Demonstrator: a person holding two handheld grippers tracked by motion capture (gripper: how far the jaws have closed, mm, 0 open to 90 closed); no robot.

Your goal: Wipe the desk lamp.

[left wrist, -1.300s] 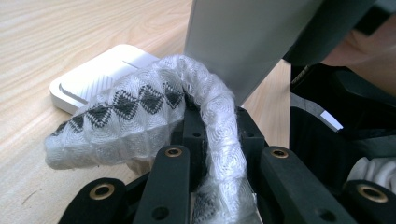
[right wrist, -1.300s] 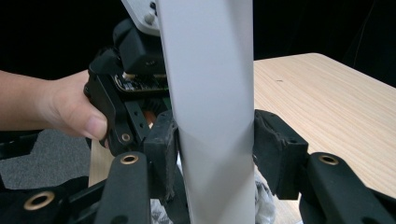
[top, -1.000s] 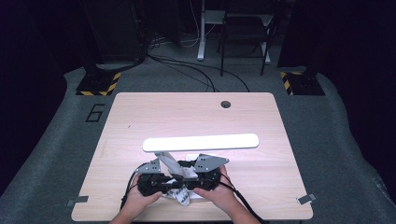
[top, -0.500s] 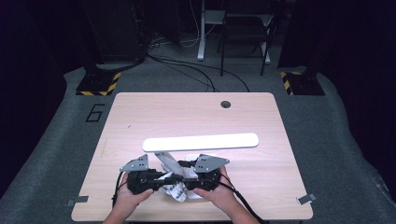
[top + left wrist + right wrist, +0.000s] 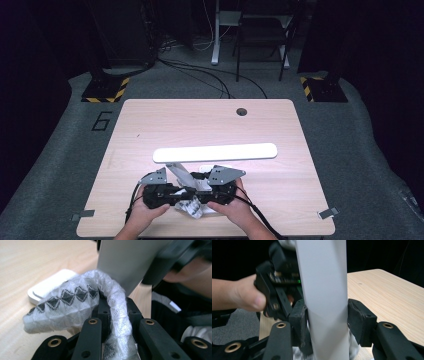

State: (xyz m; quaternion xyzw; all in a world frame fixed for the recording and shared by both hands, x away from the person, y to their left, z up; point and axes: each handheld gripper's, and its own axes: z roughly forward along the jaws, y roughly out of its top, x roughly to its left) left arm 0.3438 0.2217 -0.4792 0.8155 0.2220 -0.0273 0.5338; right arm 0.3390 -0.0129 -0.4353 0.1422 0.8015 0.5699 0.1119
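your left gripper (image 5: pixel 112 340) is clamped tight on a white patterned cloth (image 5: pixel 75 305), which drapes over its jaws beside the lamp's flat base (image 5: pixel 47 287). your right gripper (image 5: pixel 324 327) has its pads pressed on both sides of the lamp's grey arm (image 5: pixel 324 290), near the table's (image 5: pixel 200 125) front edge

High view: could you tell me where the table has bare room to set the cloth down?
Free: the table beyond the lamp head up to the cable hole, and both side strips. Crowded: the near edge, where both grippers, the lamp arm and cloth bunch.
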